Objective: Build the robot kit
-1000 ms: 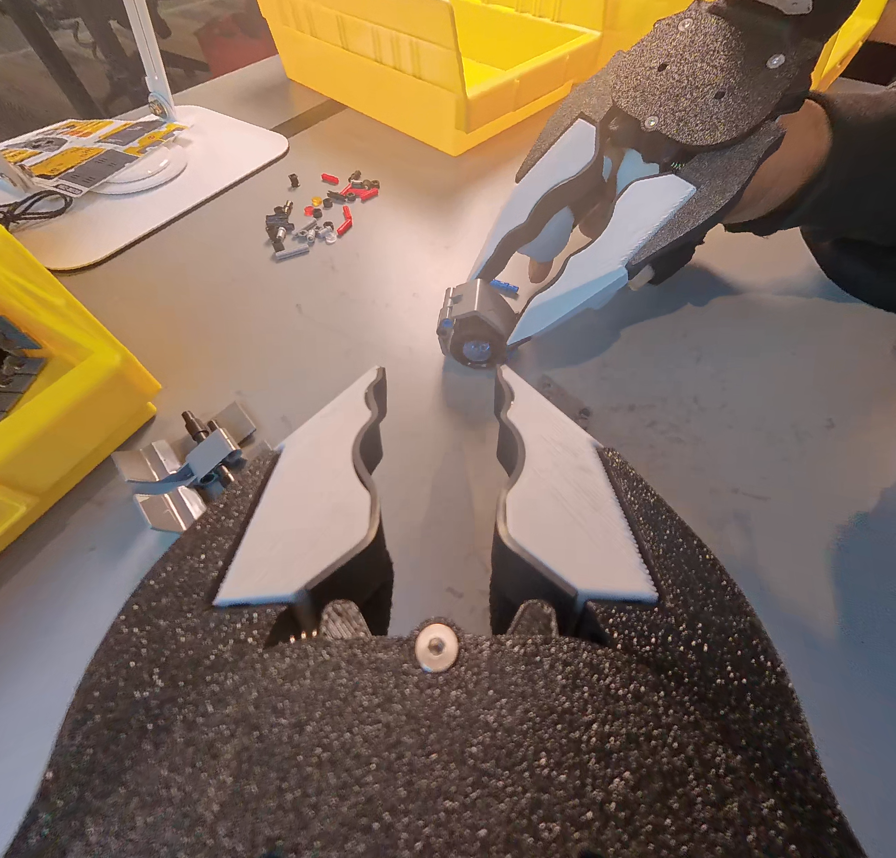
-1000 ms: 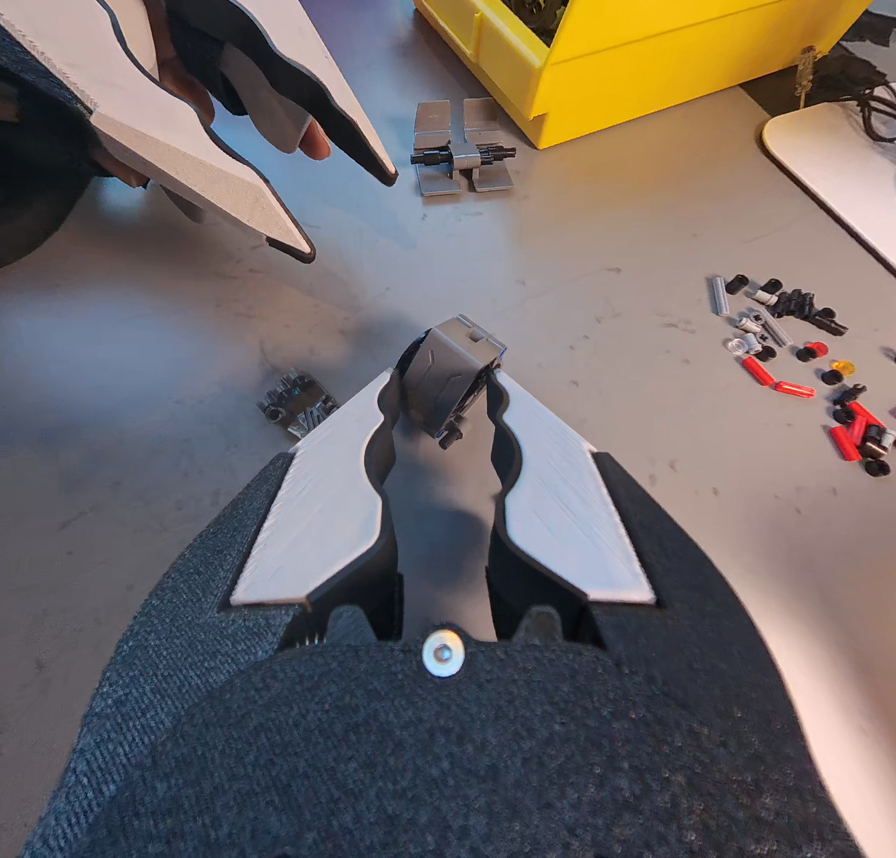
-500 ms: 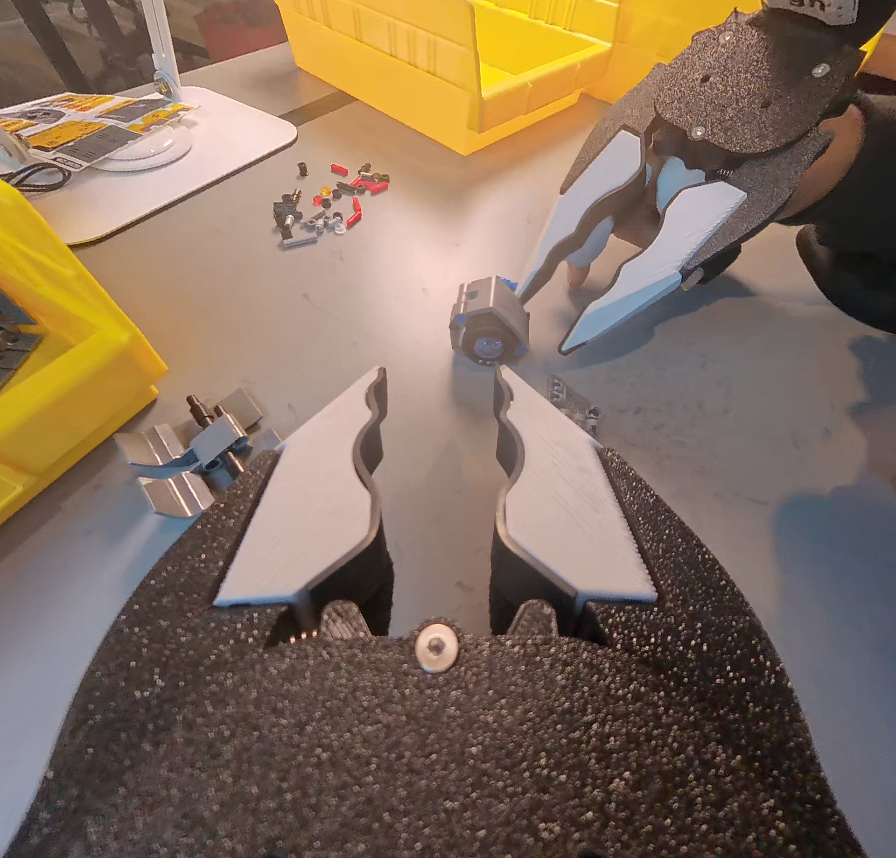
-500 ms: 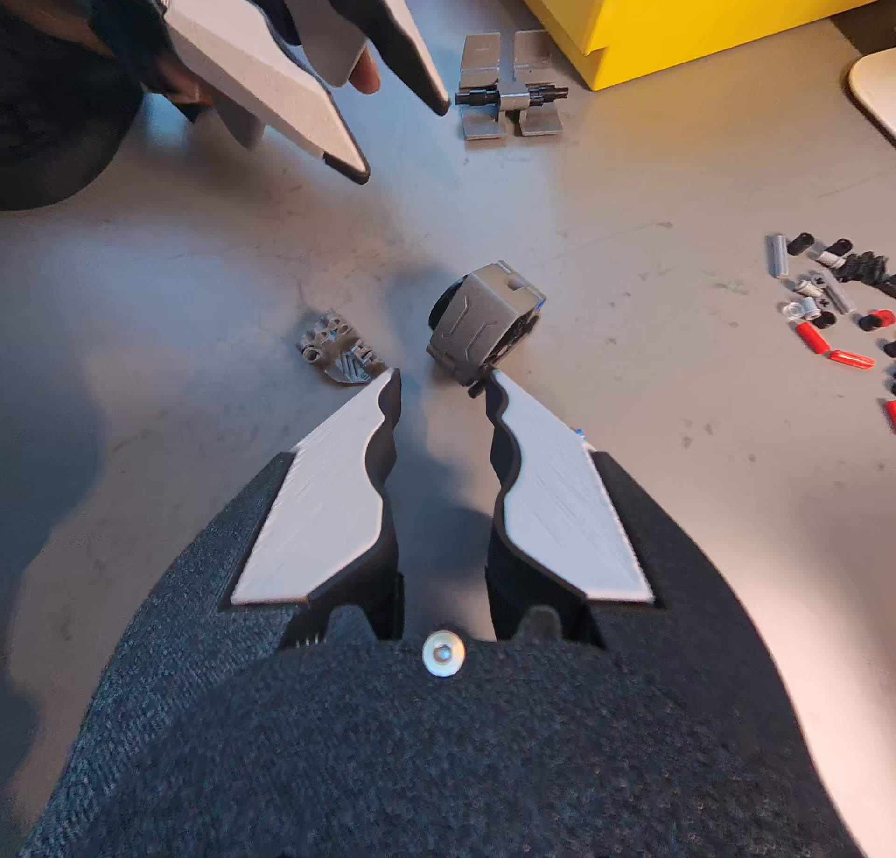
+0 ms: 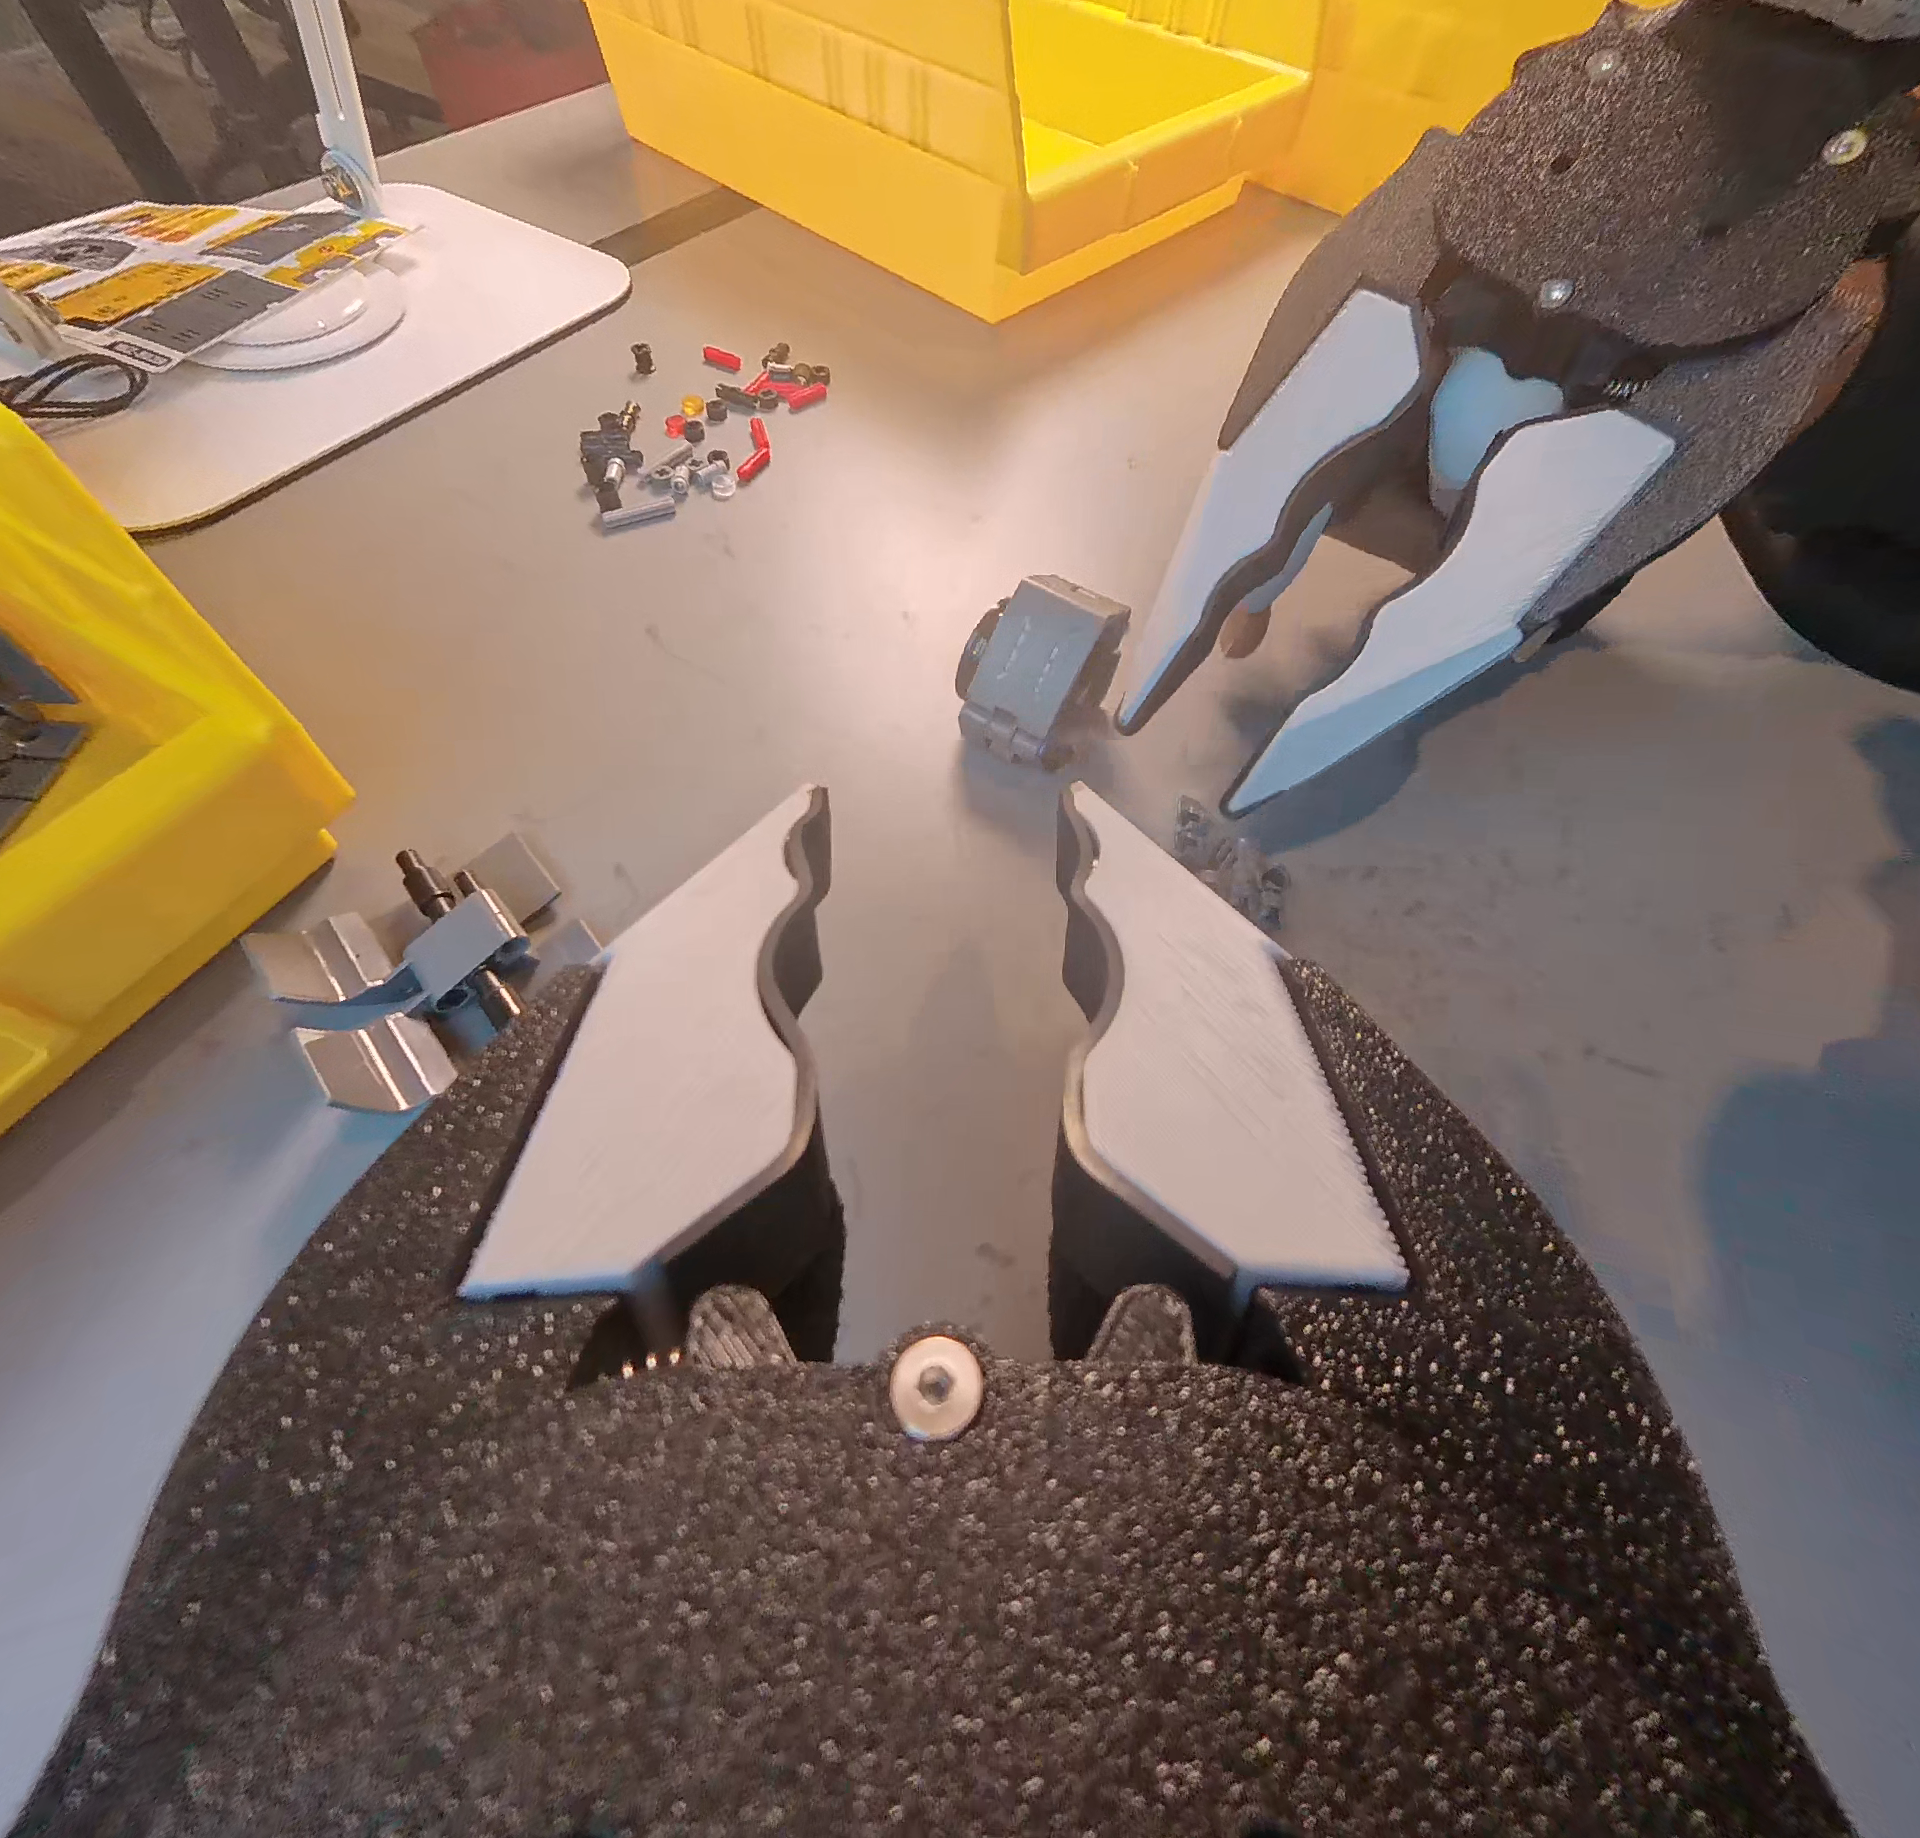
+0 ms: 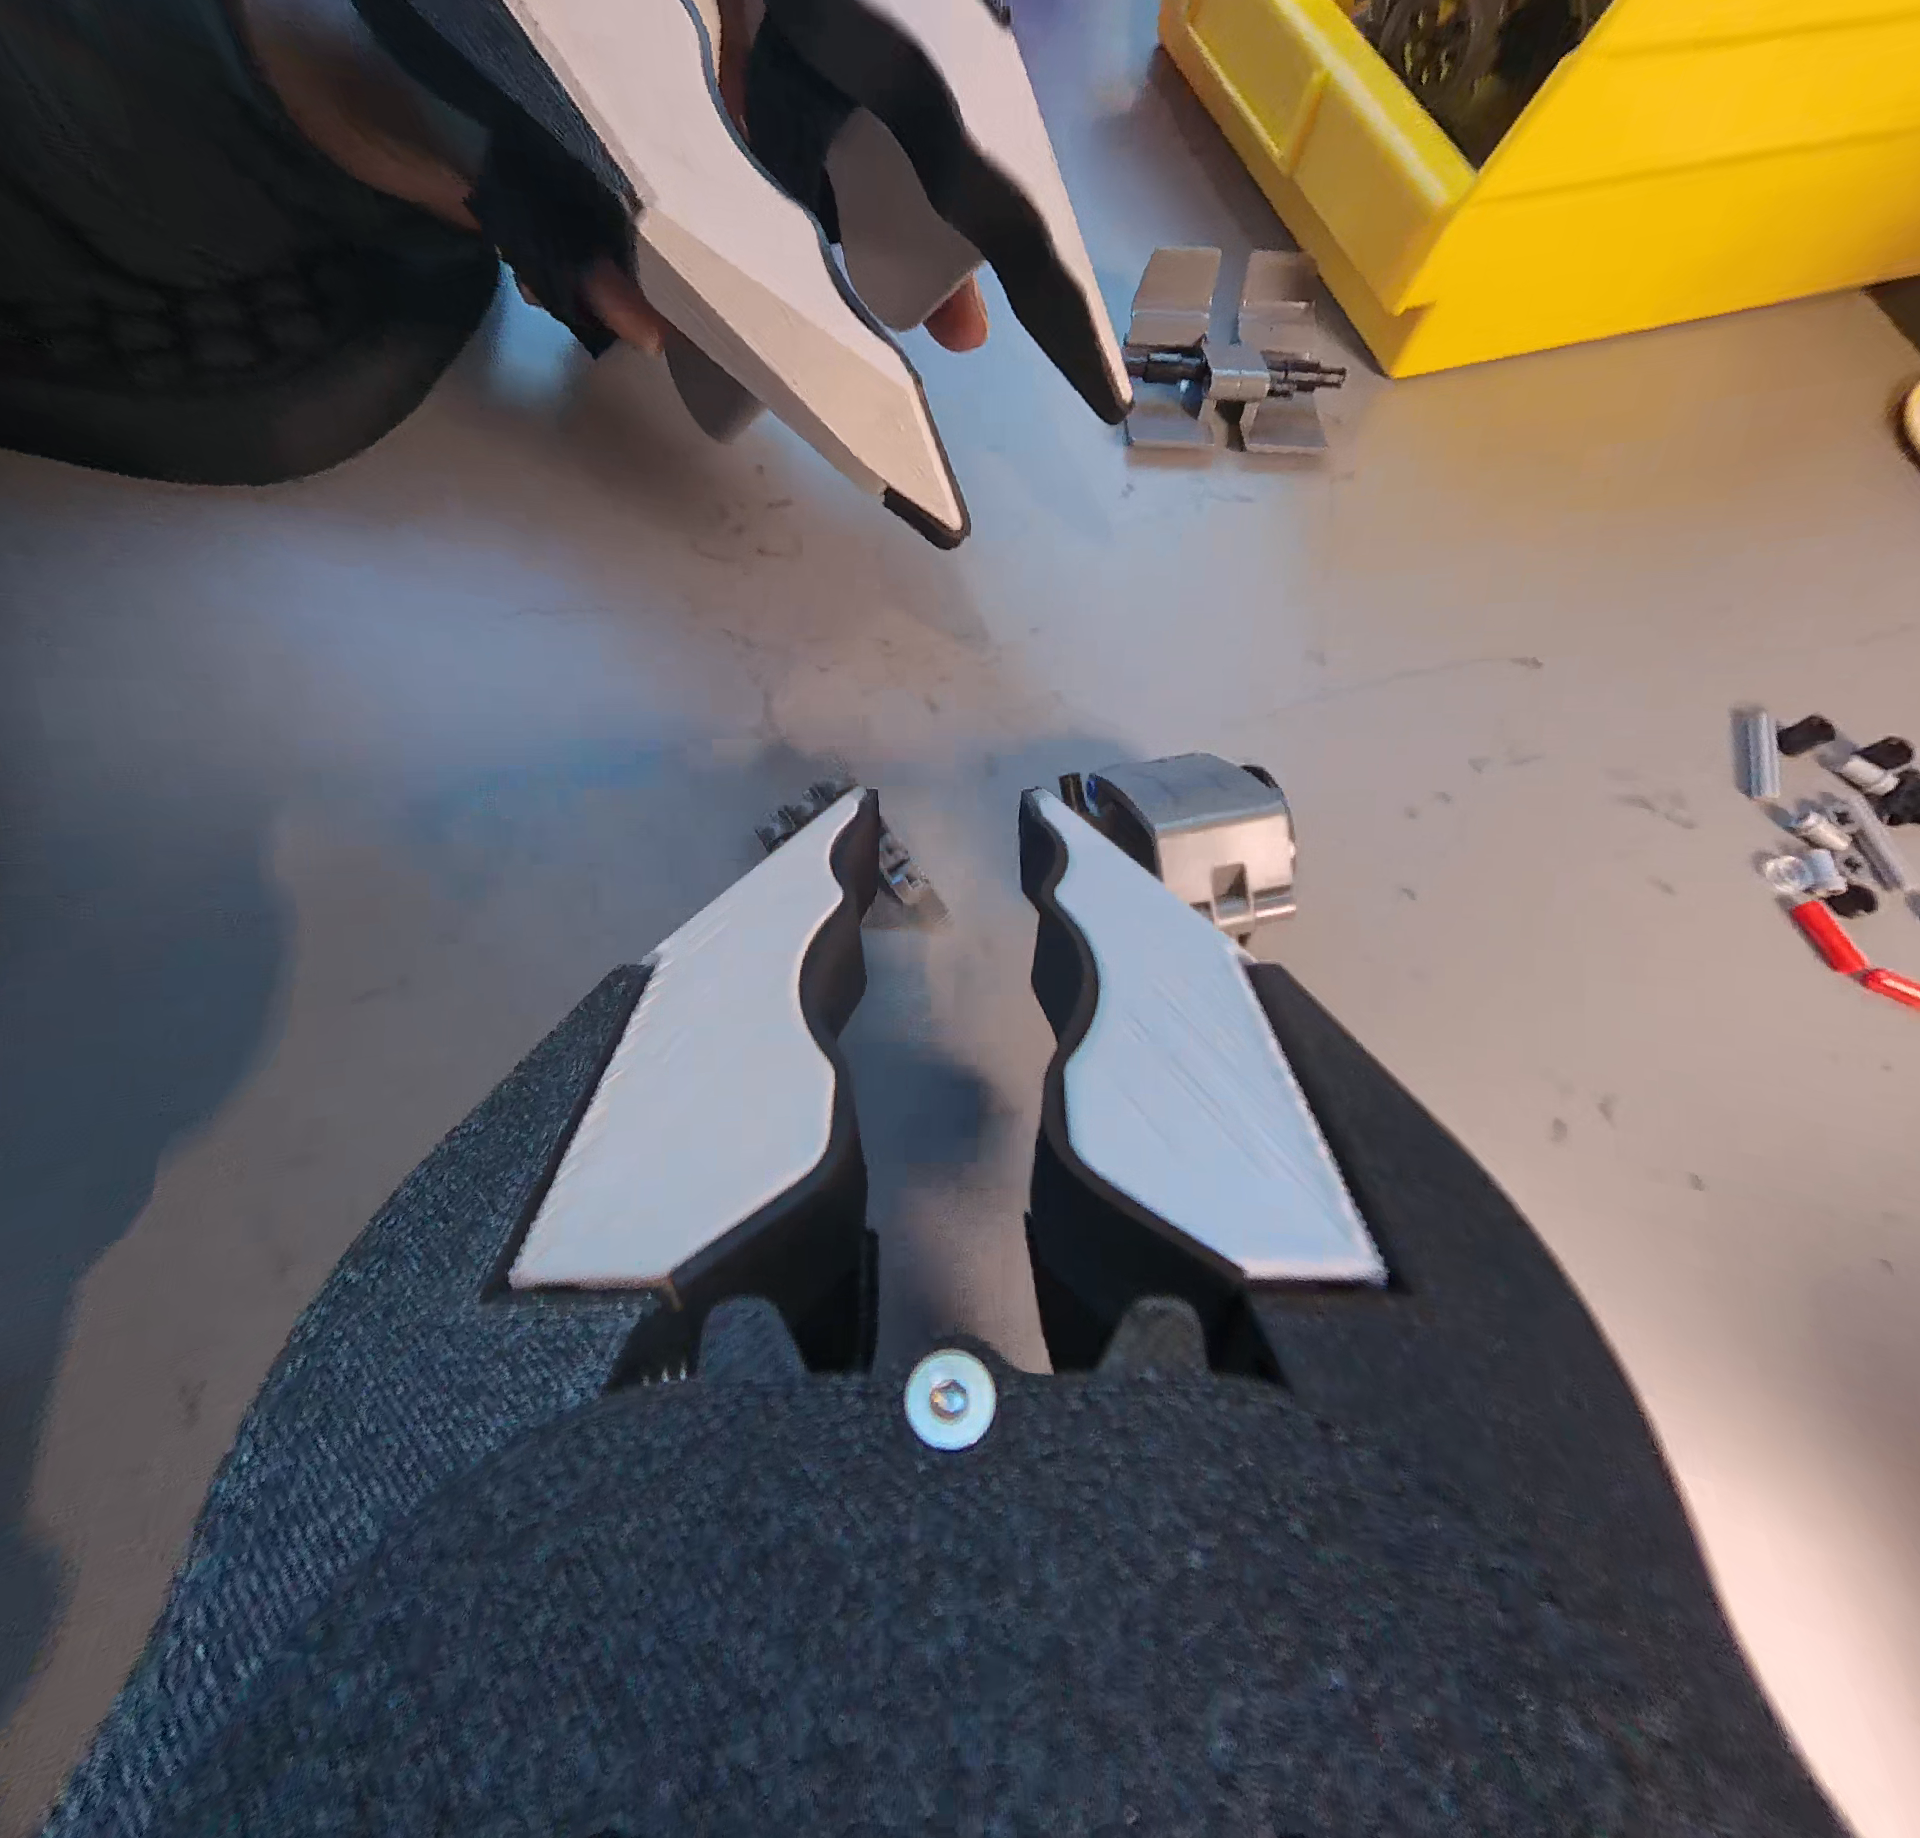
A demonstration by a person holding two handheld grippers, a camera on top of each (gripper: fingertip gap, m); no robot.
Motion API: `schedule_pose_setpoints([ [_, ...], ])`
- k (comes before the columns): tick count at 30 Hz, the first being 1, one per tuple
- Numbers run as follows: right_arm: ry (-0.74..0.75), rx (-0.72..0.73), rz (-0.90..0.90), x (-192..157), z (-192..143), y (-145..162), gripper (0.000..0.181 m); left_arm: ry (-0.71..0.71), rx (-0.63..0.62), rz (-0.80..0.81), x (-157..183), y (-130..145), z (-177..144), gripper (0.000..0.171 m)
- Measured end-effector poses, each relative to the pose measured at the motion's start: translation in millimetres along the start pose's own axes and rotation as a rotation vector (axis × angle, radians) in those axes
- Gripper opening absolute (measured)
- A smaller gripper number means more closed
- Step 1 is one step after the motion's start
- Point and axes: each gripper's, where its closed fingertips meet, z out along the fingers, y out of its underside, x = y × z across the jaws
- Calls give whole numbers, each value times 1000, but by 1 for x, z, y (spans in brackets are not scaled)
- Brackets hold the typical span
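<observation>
A grey boxy block part (image 5: 1039,671) with a dark round end lies on the grey table (image 5: 623,666), free of both grippers. My left gripper (image 5: 943,801) is open and empty, just short of it. My right gripper (image 6: 948,801) is open and empty; the block (image 6: 1210,832) lies beside its right finger, and a small grey toothed piece (image 6: 899,869) lies partly hidden under its left finger. In the left wrist view the right gripper (image 5: 1179,765) points down beside the block, above the small piece (image 5: 1231,858).
A grey winged assembly with a black axle (image 5: 416,967) lies at left, by a yellow bin (image 5: 156,780). A scatter of small red, black and grey pins (image 5: 696,427) lies farther off. A large yellow bin (image 5: 935,126) and a white stand base (image 5: 343,334) stand behind. Tip to tip, the grippers are about 6 centimeters apart.
My right gripper let go of the grey block and shifted left toward the small toothed piece. The block has tipped over on the table. My left gripper stays open.
</observation>
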Motion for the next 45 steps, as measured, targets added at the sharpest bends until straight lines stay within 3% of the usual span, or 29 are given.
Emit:
schedule_pose_setpoints([
  [5,51,127,46,20,-23,-18,33,-2,-4,4,0,1,0,43],
  [11,128,69,61,45,-24,3,48,-3,-6,8,0,1,0,43],
  [45,169,-25,18,52,-14,23,42,-1,-11,26,2,2,1,42],
])
